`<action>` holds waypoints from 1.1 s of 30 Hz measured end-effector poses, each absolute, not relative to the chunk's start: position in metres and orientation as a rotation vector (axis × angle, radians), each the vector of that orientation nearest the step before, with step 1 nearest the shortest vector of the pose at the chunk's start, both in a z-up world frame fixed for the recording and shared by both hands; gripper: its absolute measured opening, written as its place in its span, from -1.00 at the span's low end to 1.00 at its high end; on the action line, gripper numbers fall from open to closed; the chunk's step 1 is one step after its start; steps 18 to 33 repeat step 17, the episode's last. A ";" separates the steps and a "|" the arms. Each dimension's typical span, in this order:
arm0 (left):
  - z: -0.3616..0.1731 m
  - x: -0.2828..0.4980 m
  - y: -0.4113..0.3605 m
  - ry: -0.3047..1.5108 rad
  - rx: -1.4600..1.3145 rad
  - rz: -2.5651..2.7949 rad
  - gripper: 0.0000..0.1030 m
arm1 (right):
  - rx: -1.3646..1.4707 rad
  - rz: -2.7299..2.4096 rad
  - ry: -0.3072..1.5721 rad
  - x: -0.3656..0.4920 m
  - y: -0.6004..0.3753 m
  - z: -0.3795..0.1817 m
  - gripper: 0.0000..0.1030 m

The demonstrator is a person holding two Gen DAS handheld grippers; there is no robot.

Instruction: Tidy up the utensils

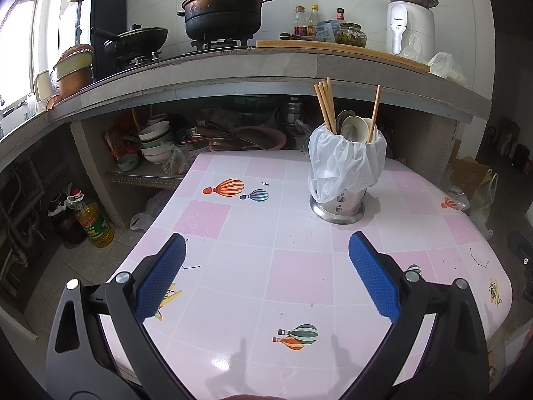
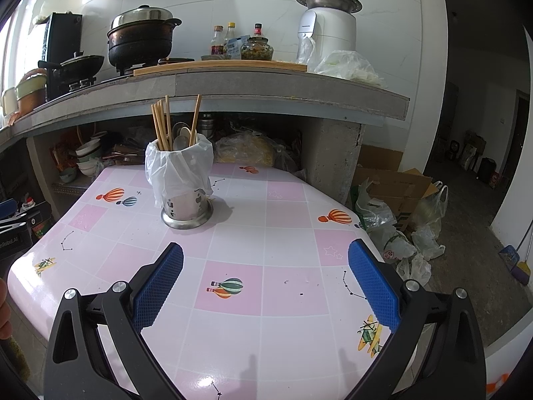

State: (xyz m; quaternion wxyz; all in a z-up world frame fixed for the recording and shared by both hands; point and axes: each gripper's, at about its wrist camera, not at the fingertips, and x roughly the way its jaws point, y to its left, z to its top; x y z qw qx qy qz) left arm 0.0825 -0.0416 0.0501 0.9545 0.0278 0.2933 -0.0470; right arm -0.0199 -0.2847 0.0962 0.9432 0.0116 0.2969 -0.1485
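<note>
A steel utensil holder [image 1: 337,205] lined with a white plastic bag stands upright on the pink tiled table [image 1: 240,266]. Wooden chopsticks [image 1: 324,105] and several spoons [image 1: 353,128] stand in it. It also shows in the right wrist view [image 2: 186,208], with its chopsticks [image 2: 161,126]. My left gripper [image 1: 266,245] is open and empty, low over the table, short of the holder. My right gripper [image 2: 266,250] is open and empty, to the right of the holder and nearer me.
A concrete counter [image 1: 233,63] behind the table carries a black pot [image 1: 223,13], a wok, bottles, a cutting board and a white appliance [image 1: 411,26]. Bowls and pans fill the shelf below. An oil bottle [image 1: 95,223] stands on the floor left; bags and boxes [image 2: 399,206] lie right.
</note>
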 end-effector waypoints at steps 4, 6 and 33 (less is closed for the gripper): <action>0.050 0.083 -0.042 0.596 0.056 -0.096 0.84 | 0.022 -0.303 0.605 -0.020 -0.284 0.096 0.87; 0.050 0.083 -0.042 0.597 0.056 -0.096 0.84 | 0.023 -0.302 0.606 -0.020 -0.284 0.096 0.87; 0.050 0.082 -0.042 0.601 0.057 -0.097 0.84 | 0.024 -0.303 0.605 -0.019 -0.284 0.096 0.87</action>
